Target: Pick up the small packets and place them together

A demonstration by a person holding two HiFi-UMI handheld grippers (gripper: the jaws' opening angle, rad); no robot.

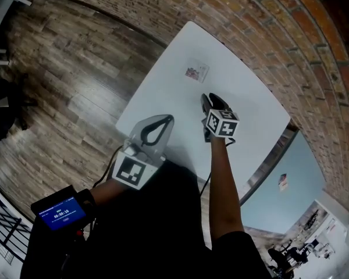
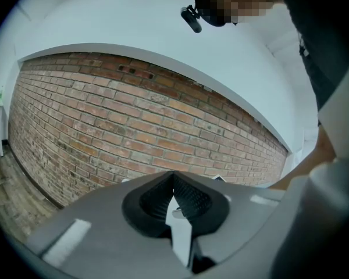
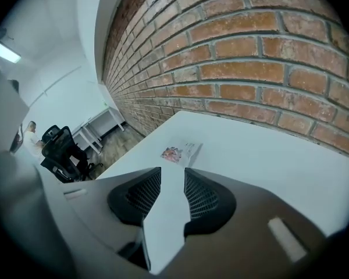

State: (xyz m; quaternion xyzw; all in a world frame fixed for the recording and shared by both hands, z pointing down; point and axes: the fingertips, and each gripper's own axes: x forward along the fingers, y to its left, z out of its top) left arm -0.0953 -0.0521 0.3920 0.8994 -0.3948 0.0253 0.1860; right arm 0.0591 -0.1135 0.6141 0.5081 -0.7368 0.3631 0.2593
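One small packet [image 1: 196, 71] with a pinkish print lies flat on the white table [image 1: 244, 106], toward its far side. In the right gripper view the same packet [image 3: 180, 152] is a short way ahead of the jaws. My right gripper [image 1: 207, 99] hovers over the table's middle, pointing at the packet, and it [image 3: 172, 171] stands open with nothing between its pads. My left gripper [image 1: 170, 119] hangs over the table's near-left edge. Its [image 2: 173, 176] tips touch each other, shut and empty, and it faces the brick wall.
A brick wall [image 1: 262, 22] runs close behind the table's far and right sides. Wood floor [image 1: 70, 86] lies to the left. Office chairs [image 3: 64, 150] and desks stand farther off in the right gripper view. A small screen [image 1: 59, 212] sits on the left forearm.
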